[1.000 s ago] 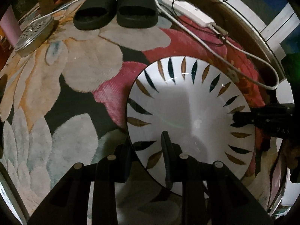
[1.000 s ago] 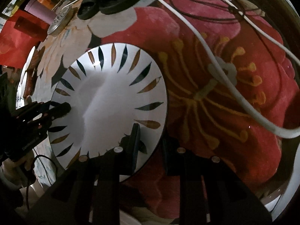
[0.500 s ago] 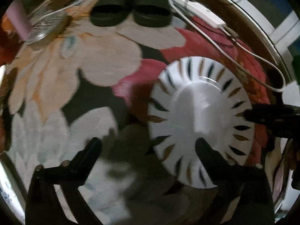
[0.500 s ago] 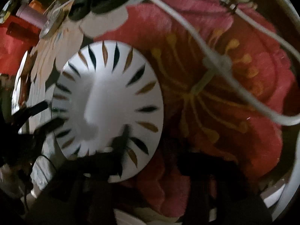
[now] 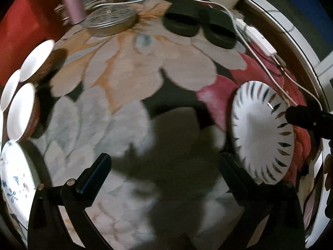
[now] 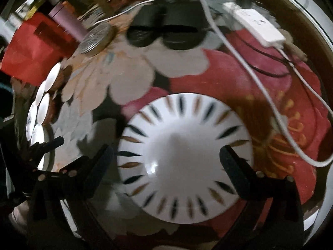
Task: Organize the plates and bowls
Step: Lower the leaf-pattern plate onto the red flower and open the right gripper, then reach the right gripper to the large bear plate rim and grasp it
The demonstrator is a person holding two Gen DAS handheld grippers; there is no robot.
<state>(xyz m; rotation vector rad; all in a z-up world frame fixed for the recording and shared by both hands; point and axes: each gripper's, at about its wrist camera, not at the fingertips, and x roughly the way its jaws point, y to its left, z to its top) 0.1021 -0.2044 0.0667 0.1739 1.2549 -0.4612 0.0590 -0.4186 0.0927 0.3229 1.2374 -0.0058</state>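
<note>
Now your left gripper [image 5: 164, 170] and right gripper [image 6: 166, 156] have both just spread wide, empty, above the leaf-patterned plate [image 6: 187, 158] lying flat on the rug [image 5: 124, 79].

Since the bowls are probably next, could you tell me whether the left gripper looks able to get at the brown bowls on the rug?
Probably yes. The left gripper is open and empty, and the brown bowls sit at its left with only bare rug between.
</note>
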